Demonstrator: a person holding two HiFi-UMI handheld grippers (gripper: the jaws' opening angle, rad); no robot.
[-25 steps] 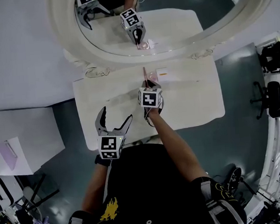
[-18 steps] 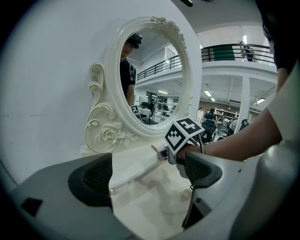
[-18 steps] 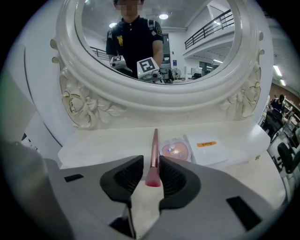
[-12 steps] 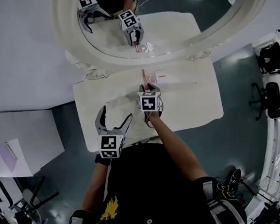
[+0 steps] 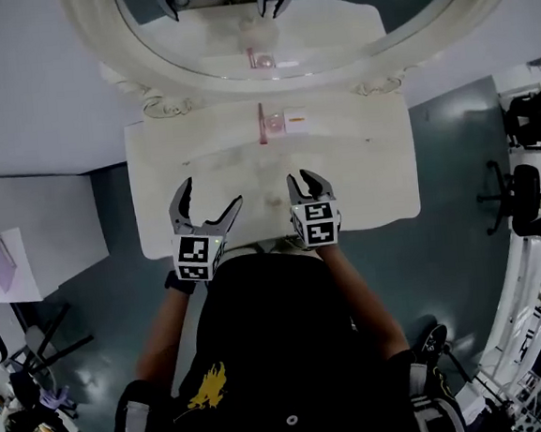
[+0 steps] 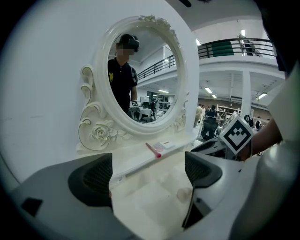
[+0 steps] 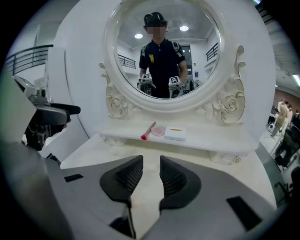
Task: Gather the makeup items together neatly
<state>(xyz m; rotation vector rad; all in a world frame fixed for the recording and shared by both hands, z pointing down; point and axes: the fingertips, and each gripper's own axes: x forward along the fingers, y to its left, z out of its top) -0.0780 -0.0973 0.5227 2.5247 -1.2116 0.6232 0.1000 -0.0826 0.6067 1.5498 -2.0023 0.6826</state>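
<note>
Three makeup items lie side by side on the narrow shelf under the mirror: a pink brush (image 5: 262, 125) (image 7: 148, 131) (image 6: 153, 149), a round pink compact (image 5: 275, 122) (image 7: 158, 131) and a flat white case (image 5: 297, 120) (image 7: 175, 133). Both grippers hover near the front edge of the white dressing table (image 5: 371, 178), well short of the items. My left gripper (image 5: 212, 195) (image 6: 147, 174) is open wide and empty. My right gripper (image 5: 303, 181) (image 7: 151, 176) has only a narrow gap between its pads; its jaws are closing with nothing between them.
The oval mirror (image 5: 283, 31) in its carved white frame rises behind the shelf. A faint round mark (image 5: 272, 199) shows on the tabletop. A white cabinet (image 5: 11, 266) stands left of the table, and office chairs (image 5: 532, 187) to the right.
My right gripper has drawn back from the shelf to the table's front edge, leaving the pink brush lying beside the compact. The left gripper has hardly moved.
</note>
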